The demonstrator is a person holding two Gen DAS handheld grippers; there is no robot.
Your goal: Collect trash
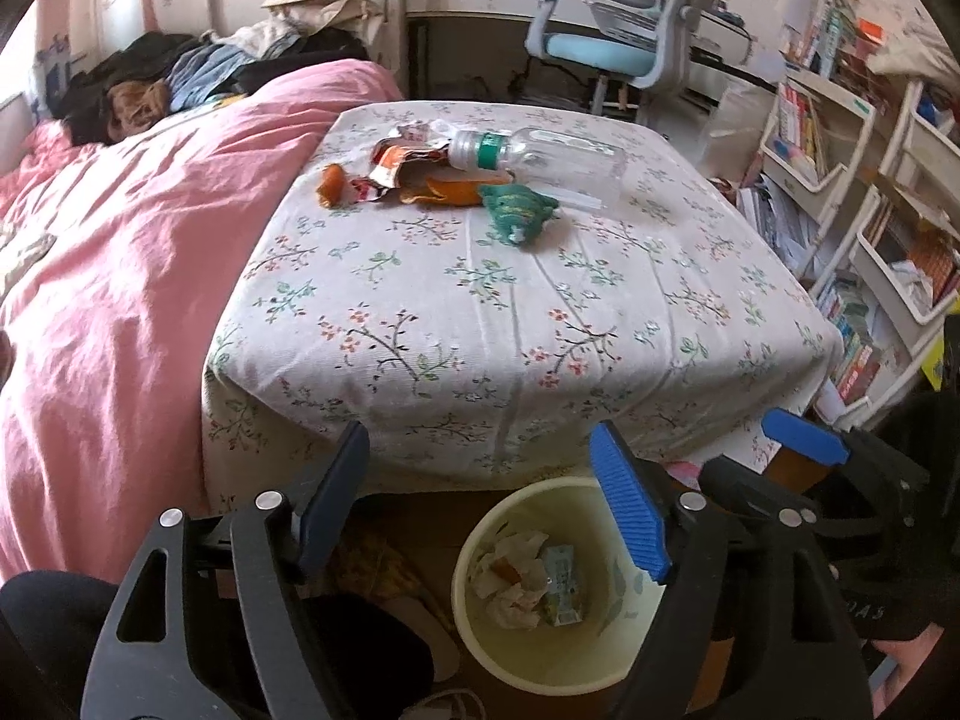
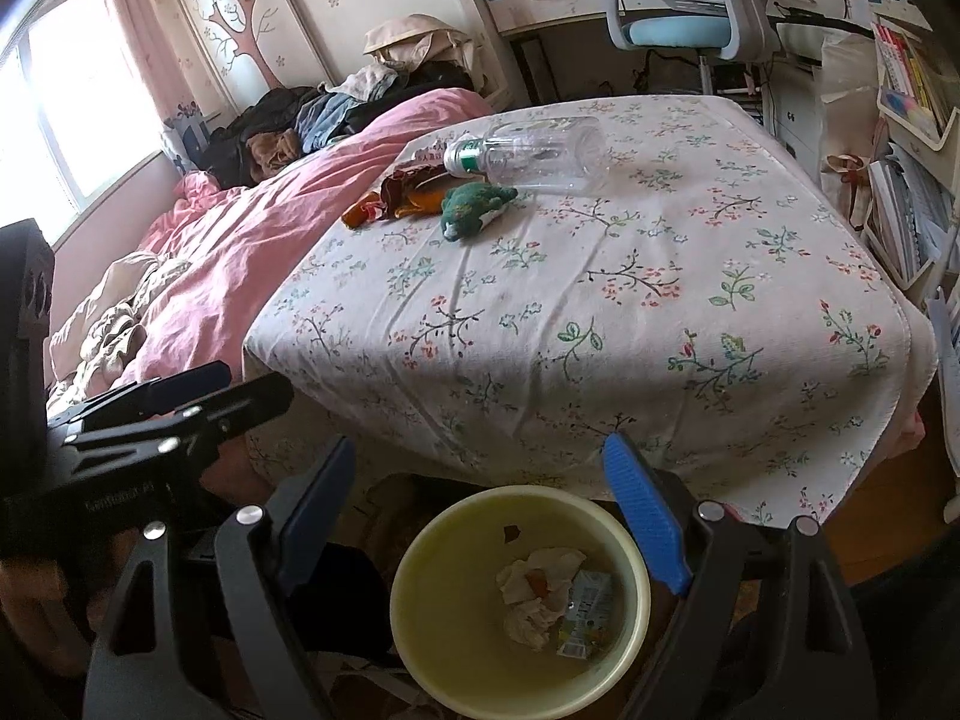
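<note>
Left wrist view: left gripper (image 1: 480, 498) hangs over the near edge of the bed, jaws spread wide, nothing between the blue pads. Directly below sits the pale yellow bin (image 1: 624, 654) on the floor, just beside the mattress foot. Crumpled tissue (image 1: 510, 576) and a small carton (image 1: 561, 585) lie in the bin bottom. The remaining trash is far up the floral sheet (image 1: 510, 324): clear plastic bottle (image 1: 552, 159) on its side with a green label band, orange peel (image 1: 447, 189) and torn snack wrappers (image 1: 399, 159) left of it, all touching or overlapping. A green knitted toy (image 1: 516, 210) lies just near of the bottle. Pink duvet (image 1: 120, 240) covers the left half of the bed. Right gripper (image 1: 804, 438) shows at the right edge, only one blue pad visible here.

Right wrist view: right gripper (image 2: 486, 498) also released, jaws apart and empty, above the bin (image 2: 432, 588). Same tissue (image 2: 534, 594) and carton (image 2: 585, 612) inside; a small dark scrap sticks to the inner wall, can't tell what it is. Bottle (image 2: 534, 159), peel (image 2: 429, 195), wrappers (image 2: 366, 210) and toy (image 2: 474, 204) clustered on the far left part of the sheet (image 2: 600, 312), well apart from both grippers. Left gripper (image 2: 180, 396) sits at the left edge, seen side-on. Blue desk chair (image 2: 678, 30) stands beyond the far end of the bed.
</note>
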